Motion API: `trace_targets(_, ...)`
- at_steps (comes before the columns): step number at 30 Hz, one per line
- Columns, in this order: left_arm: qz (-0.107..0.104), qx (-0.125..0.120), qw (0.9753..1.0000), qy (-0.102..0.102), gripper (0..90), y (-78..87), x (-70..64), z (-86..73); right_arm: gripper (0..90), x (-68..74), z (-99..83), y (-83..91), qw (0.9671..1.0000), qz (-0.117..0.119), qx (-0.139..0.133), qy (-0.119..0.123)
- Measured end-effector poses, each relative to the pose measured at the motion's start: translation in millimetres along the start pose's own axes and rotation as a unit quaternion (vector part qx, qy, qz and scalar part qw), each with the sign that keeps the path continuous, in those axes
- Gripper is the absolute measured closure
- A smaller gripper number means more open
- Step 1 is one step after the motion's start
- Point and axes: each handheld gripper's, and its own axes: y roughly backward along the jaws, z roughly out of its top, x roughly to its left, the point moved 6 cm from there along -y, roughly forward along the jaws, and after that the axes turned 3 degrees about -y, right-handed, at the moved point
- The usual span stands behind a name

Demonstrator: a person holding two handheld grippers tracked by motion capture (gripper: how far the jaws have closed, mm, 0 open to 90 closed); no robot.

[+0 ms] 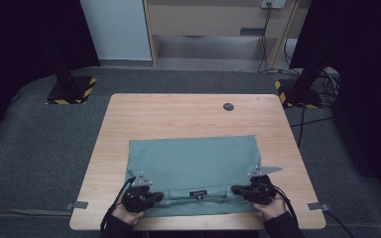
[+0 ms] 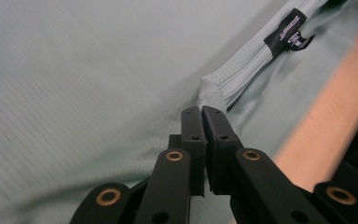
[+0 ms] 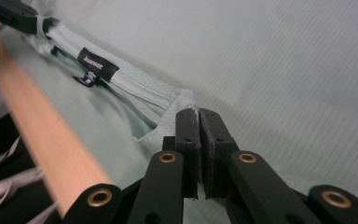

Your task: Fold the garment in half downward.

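Left gripper, lower left of the high view: you have it pinching the shirt at one end of the collar. The shirt lies flat on the desk, lower centre, collar edge nearest you, black label midway. Right gripper, lower right: clamped on the other collar end. Both grips look set; the lift or fold itself seems not yet done.
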Motion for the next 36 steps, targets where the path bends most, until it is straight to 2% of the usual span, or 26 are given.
trace_targets(1,-0.007,0.013,0.9999,0.001,87.3,1.7,-3.3,-8.0,86.6,2.3,-5.0,1.4,1.0,0.004,0.007,0.0)
trace_targets(4,-0.017,0.028,0.9995,0.0,81.1,6.5,-6.9,-21.3,81.2,7.4,-17.9,5.2,0.9995,0.012,0.027,0.007)
trace_targets(6,-0.009,0.02,0.9997,0.004,74.3,12.0,-4.2,-23.4,71.9,9.6,-21.1,9.4,0.9991,0.022,0.037,0.004)
trace_targets(7,0.004,0.005,0.9999,0.013,70.2,16.3,1.6,-19.9,69.0,10.0,-19.3,12.3,0.9993,0.024,0.027,0.004)
trace_targets(9,0.028,-0.021,0.9988,0.033,59.3,21.2,12.9,-10.7,55.5,8.0,-10.9,17.2,0.9998,0.021,0.004,-0.002)
trace_targets(11,0.063,-0.045,0.9954,0.057,46.7,22.7,25.1,2.2,50.3,2.9,1.1,18.3,0.9997,-0.001,-0.024,-0.009)
trace_targets(12,0.079,-0.049,0.9936,0.063,42.4,20.7,29.9,7.9,43.8,1.3,6.6,16.1,0.9994,-0.013,-0.031,-0.012)
trace_targets(13,0.098,-0.05,0.9913,0.071,37.6,15.3,33.9,13.9,41.0,0.9,11.5,12.3,0.9989,-0.025,-0.037,-0.012)
trace_targets(14,0.108,-0.049,0.9903,0.073,36.2,11.0,35.4,16.6,36.7,0.0,15.9,5.2,0.9985,-0.04,-0.037,-0.007)
trace_targets(15,0.123,-0.044,0.9887,0.074,33.6,4.6,37.0,19.1,33.6,-0.5,17.8,0.4,0.9981,-0.05,-0.036,-0.005)
trace_targets(17,0.148,-0.019,0.9864,0.069,29.4,-9.7,37.1,18.3,28.2,-2.7,19.6,-13.2,0.997,-0.073,-0.027,-0.004)
trace_targets(18,0.156,-0.011,0.9854,0.067,26.0,-13.5,36.2,16.7,27.0,-4.7,18.6,-20.8,0.9955,-0.092,-0.021,-0.002)
trace_targets(20,0.171,0.001,0.9835,0.06,23.4,-18.5,33.2,10.9,23.7,-7.4,14.5,-29.0,0.9933,-0.116,-0.004,0.006)
trace_targets(23,0.188,0.007,0.9807,0.053,18.5,-17.6,29.5,1.3,21.6,-8.9,5.8,-32.8,0.9921,-0.125,0.011,0.011)
trace_targets(25,0.193,0.008,0.9797,0.053,14.9,-14.3,27.9,-6.4,18.8,-6.6,0.3,-29.4,0.9931,-0.116,0.006,0.018)
trace_targets(27,0.196,0.01,0.9792,0.053,12.5,-9.7,26.5,-14.7,13.1,-3.9,-8.3,-25.3,0.9936,-0.105,0.014,0.039)
trace_targets(29,0.196,0.011,0.9791,0.055,11.3,-3.9,25.6,-22.4,10.7,-5.1,-18.8,-19.9,0.9916,-0.114,0.026,0.055)
trace_targets(30,0.199,0.014,0.9782,0.057,11.0,-1.2,25.9,-25.8,9.6,-6.1,-24.0,-16.9,0.9913,-0.114,0.031,0.058)
trace_targets(31,0.2,0.017,0.9778,0.058,10.1,1.3,26.6,-28.9,9.5,-7.2,-28.4,-13.6,0.9916,-0.112,0.033,0.054)
trace_targets(33,0.192,0.022,0.9788,0.068,9.9,4.7,27.1,-33.7,9.4,-9.0,-34.3,-6.1,0.9926,-0.107,0.031,0.048)
trace_targets(36,0.185,0.03,0.98,0.067,9.5,7.9,27.0,-35.0,9.5,-8.6,-33.9,4.5,0.994,-0.101,0.017,0.038)
